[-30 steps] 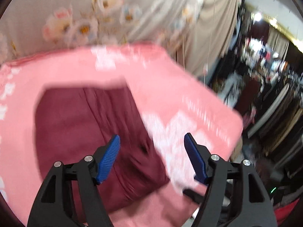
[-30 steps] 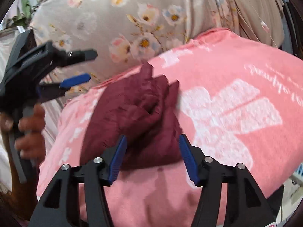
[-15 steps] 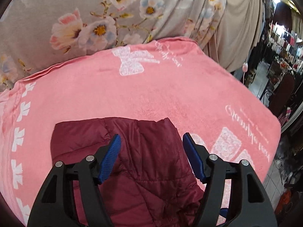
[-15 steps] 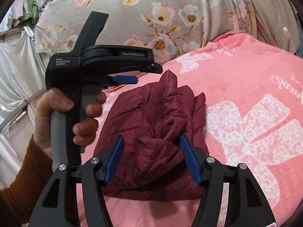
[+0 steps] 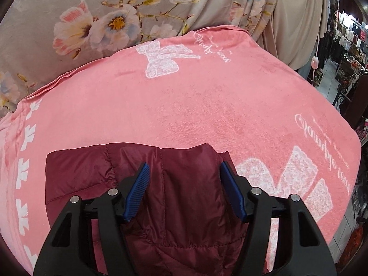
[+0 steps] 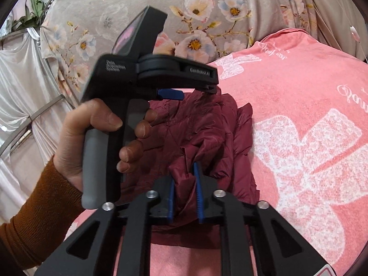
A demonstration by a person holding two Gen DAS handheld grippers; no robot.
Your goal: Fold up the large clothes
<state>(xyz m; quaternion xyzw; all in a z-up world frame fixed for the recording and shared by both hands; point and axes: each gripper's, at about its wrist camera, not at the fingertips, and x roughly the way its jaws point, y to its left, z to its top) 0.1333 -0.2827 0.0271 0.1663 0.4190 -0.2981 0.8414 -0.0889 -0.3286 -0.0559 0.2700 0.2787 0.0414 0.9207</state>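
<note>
Pink plush blanket (image 5: 207,105), printed with white bows and script, fills the centre of both views. Grey floral curtain (image 5: 96,18) hangs across the top of the frame; beige drape (image 5: 296,23) upper right. Silver satin fabric (image 6: 20,73) at left of the right wrist view.

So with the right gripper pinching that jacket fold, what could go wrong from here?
The right gripper holds only a small bunch of the slippery maroon jacket, so it may slip out when lifted. The left gripper is open above the jacket, so one-sided pulling could undo the fold or drag the pink blanket.
</note>
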